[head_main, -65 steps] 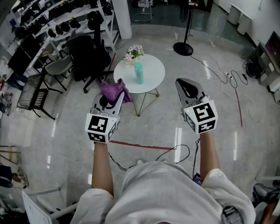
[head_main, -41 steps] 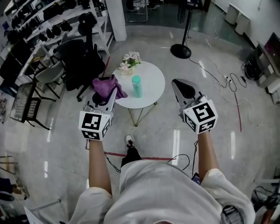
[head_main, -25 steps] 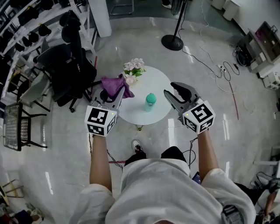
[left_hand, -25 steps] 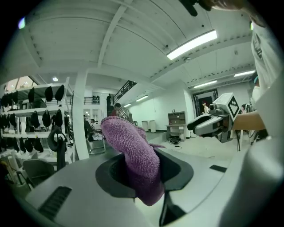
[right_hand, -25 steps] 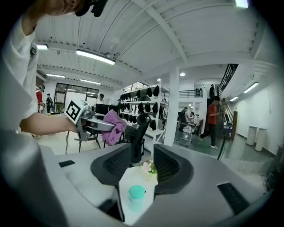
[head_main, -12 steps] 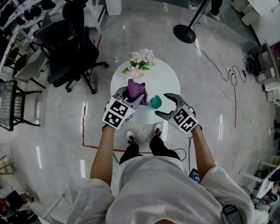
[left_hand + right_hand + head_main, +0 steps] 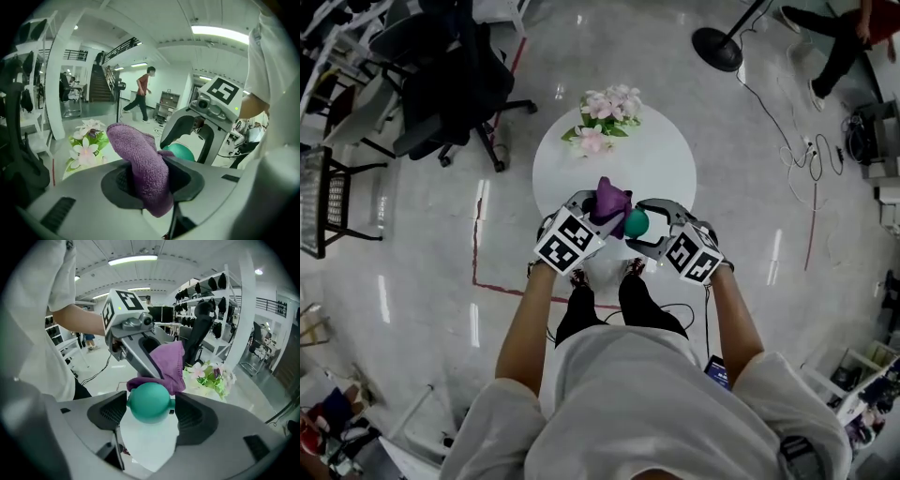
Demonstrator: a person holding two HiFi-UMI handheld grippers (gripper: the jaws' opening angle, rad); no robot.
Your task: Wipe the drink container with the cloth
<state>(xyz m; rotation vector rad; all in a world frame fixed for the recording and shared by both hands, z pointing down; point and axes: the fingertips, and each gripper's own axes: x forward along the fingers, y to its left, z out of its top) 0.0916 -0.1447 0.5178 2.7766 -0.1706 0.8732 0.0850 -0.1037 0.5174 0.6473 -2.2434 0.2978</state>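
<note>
The teal drink container stands near the front edge of the round white table. My right gripper has a jaw on each side of its top and is closing, with the pads against the cap. My left gripper is shut on a purple cloth. The cloth sticks up between its jaws, and its lower fold rests against the far side of the container. In the left gripper view the container shows just behind the cloth, inside the right gripper's fingers.
A bunch of pink and white flowers sits at the table's far edge. A black office chair stands at the left and a lamp stand base at the back right. Cables trail over the floor. A person walks in the background.
The person has walked up to the table. Both grippers have moved in over it. The right jaws have opened and come round the container, and the left gripper has brought the cloth beside it.
</note>
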